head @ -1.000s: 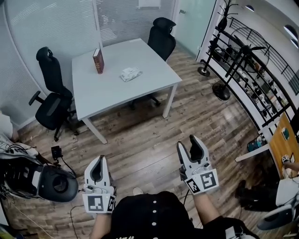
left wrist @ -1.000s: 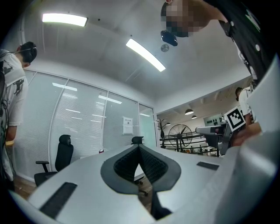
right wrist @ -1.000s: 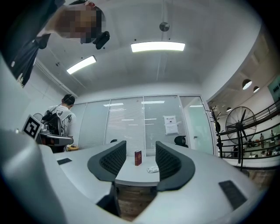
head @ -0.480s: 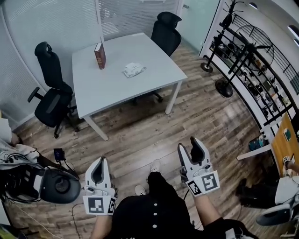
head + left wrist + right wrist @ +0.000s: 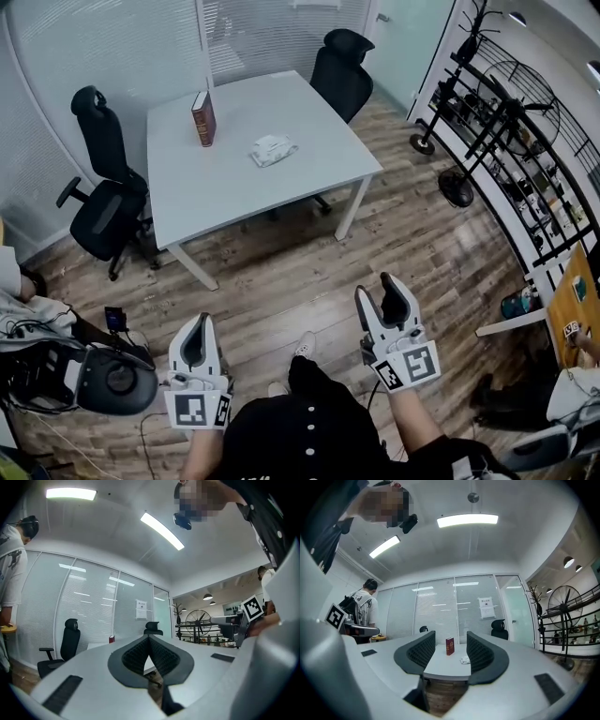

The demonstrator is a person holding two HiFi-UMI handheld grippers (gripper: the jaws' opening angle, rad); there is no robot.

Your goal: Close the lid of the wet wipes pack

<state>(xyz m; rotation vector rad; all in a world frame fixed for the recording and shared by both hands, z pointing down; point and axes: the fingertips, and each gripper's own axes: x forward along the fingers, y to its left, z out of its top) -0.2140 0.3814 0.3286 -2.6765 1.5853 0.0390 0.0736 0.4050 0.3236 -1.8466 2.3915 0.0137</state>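
**Wipes pack on the table, both grippers well short of it**

Wet wipes pack: white and crumpled, lying flat near the middle of the white table, a little toward its right edge. Too small to read any label, and I cannot tell whether the lid is up or down. In the right gripper view the pack shows far off, just beside the inner edge of the right-hand jaw.

Dark red book: stands upright on end near the table's far-left corner, well apart from the pack. Spine lettering not legible in either view.

Black office chairs: one at the table's left edge, one at its far-right corner.

Left gripper: held low by the person's body, over the wood floor, well apart from the table. In its own view the ribbed pads meet at the tip with nothing held.

Right gripper: same height, also over the floor. Jaws stand wide apart and empty; table, book and pack show through the gap in the distance.

Each gripper's cube carries a black-and-white square marker, no text.

A sheet of paper hangs on the glass wall behind the table; print too small to read.

Pedestal fan and black shelving along the right wall. A person in a white T-shirt stands at the left in the right gripper view.
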